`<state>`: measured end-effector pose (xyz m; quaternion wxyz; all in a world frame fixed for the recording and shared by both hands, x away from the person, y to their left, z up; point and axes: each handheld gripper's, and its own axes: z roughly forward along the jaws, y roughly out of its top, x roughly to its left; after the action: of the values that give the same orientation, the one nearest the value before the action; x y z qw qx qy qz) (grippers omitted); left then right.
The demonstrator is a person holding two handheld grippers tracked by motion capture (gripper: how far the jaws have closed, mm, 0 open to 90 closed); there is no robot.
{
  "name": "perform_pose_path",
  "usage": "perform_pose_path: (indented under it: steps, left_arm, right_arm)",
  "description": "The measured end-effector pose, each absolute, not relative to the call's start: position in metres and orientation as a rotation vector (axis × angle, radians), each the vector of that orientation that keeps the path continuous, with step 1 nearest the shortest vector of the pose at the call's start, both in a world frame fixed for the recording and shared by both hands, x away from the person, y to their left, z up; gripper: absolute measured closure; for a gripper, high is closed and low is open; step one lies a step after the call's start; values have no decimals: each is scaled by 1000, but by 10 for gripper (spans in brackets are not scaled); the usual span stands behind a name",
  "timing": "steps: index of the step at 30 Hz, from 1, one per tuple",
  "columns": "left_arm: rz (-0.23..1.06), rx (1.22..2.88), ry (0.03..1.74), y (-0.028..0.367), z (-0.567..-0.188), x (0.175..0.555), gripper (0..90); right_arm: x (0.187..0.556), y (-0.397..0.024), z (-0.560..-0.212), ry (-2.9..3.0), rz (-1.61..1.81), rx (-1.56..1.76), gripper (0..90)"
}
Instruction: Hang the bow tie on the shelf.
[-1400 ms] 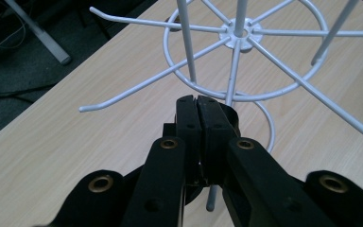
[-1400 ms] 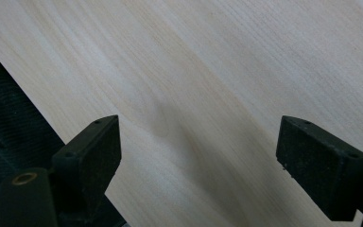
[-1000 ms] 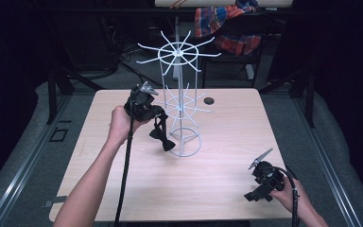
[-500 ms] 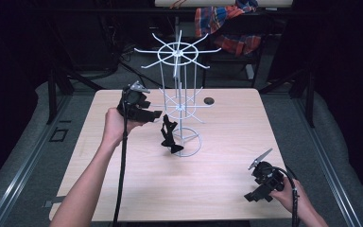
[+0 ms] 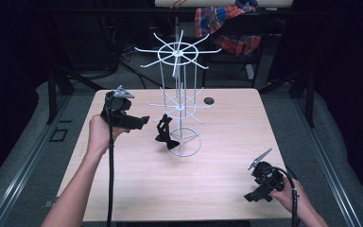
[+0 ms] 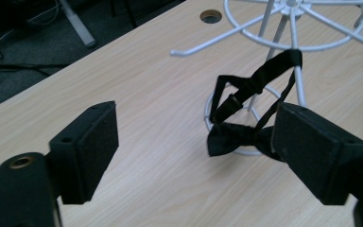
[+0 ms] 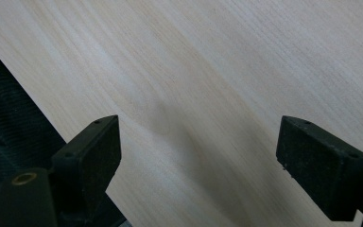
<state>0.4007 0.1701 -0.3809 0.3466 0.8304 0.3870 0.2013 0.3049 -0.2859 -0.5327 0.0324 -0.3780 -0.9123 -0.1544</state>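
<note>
**Bow tie hanging on wire rack; both grippers empty**

Worktop (image 5: 217, 189): pale wood-grain laminate, rectangular, with a round cable hole (image 5: 209, 100) near the far edge.

Wire rack (image 5: 182, 94): thin white-coated rod, a central post on a ring base, and two tiers of spoke-like hooks radiating from circular hubs. It stands upright near the centre of the worktop.

Bow tie (image 6: 238, 137): matte black fabric. Its narrow strap is looped over a lower hook, and the knotted bow hangs just above the rack's ring base, on the side facing the left gripper.

Left gripper (image 5: 139, 123): held above the worktop beside the rack and aimed at the bow tie. Its fingers (image 6: 87, 142) are blocky black pads with a grainy face, spread wide, holding nothing and clear of the tie.

Right gripper (image 5: 254, 196): near the front right corner, well apart from the rack. Its fingers (image 7: 321, 165) are wide apart over bare laminate.
</note>
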Motion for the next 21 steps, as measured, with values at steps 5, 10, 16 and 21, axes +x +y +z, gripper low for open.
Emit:
perform_pose_path:
  steps: [5, 10, 16, 21]
  left_arm:
    - [567, 2156, 1028, 183, -383, 389, 108]
    - [587, 2156, 1067, 200, -389, 376, 71]
    - [589, 2159, 1122, 220, -401, 363, 23]
    - [578, 2157, 1168, 233, -415, 354, 1]
  right_arm:
    - [305, -286, -533, -2808, -472, -1165, 146]
    - [305, -286, -534, -2800, -490, -1174, 146]
    - [306, -286, -533, -2820, -453, -1154, 146]
    - [306, -286, -534, -2813, -446, -1154, 146]
